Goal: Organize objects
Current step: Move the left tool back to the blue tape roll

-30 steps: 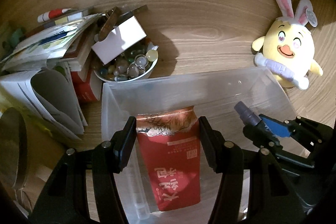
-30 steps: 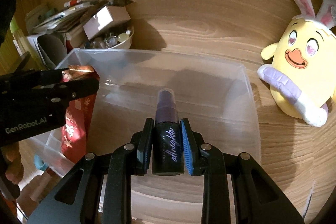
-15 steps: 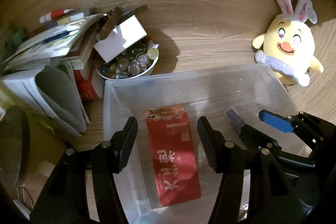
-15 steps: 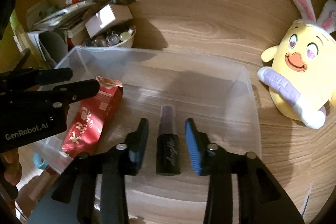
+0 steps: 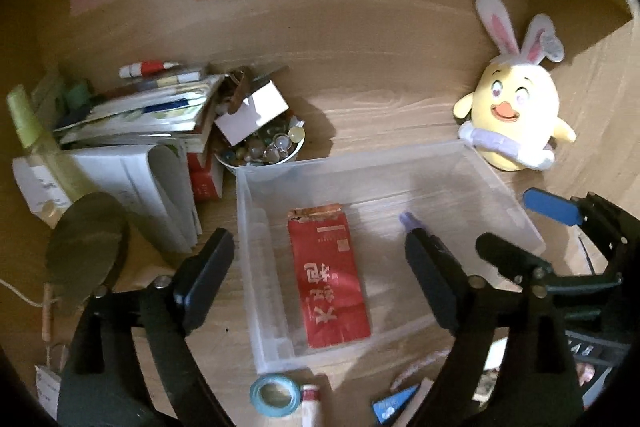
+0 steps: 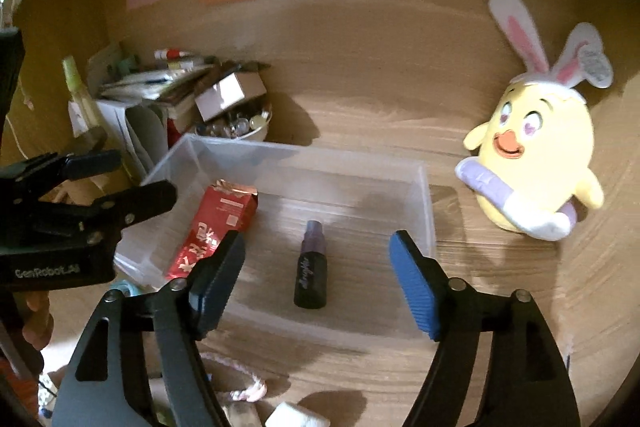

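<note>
Red packet [image 5: 329, 279] and spray bottle [image 6: 310, 266] in bin [image 6: 427, 205] — jaws wide.

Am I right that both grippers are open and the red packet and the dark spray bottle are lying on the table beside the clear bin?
Not quite: the red packet and the dark spray bottle lie inside the clear bin, on its floor, as the right wrist view shows. The rest holds: the left gripper and right gripper are both open.
</note>
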A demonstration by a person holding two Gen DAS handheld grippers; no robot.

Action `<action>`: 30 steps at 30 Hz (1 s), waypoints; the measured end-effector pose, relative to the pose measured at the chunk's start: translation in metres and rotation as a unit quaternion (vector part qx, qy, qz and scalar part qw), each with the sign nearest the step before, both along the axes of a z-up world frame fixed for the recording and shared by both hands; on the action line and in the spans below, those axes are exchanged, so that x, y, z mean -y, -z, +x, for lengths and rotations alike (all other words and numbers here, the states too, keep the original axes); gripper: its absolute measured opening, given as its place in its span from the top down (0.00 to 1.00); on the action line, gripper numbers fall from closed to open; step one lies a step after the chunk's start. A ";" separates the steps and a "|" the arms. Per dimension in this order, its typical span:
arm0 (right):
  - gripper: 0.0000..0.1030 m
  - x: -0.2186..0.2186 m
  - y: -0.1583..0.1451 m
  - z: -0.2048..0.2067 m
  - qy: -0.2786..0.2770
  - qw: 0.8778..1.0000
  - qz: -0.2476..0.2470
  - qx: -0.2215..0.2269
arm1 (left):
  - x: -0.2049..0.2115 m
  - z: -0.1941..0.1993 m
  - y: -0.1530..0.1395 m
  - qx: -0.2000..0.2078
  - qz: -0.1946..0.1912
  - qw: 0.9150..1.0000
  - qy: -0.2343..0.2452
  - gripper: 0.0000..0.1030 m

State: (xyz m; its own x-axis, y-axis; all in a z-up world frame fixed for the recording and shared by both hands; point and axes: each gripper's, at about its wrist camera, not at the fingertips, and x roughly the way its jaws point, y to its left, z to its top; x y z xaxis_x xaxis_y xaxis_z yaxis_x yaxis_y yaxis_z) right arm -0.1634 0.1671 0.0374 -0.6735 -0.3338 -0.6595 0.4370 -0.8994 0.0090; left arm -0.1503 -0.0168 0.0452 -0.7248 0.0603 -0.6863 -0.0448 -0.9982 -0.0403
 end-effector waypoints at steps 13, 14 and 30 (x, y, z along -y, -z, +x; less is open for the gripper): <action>0.20 -0.027 -0.007 0.040 0.025 0.999 -0.032 -0.012 | 0.016 0.056 -0.005 -0.017 0.012 1.000 -0.001 0.06; 0.20 -0.029 -0.005 0.043 0.026 0.999 -0.033 -0.009 | 0.017 0.059 -0.003 -0.015 0.014 1.000 -0.002 0.06; 0.20 -0.053 0.038 0.057 0.049 0.996 -0.047 0.059 | 0.032 0.090 0.048 0.034 0.009 0.999 -0.010 0.06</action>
State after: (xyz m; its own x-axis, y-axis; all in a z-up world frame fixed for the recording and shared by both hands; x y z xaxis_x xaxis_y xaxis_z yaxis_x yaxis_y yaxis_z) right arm -0.1063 0.2198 -0.0009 -0.6259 -0.3345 -0.7045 0.3381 -0.9304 0.1414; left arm -0.0606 -0.0489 -0.0030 -0.6781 0.0587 -0.7326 -0.0220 -0.9980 -0.0596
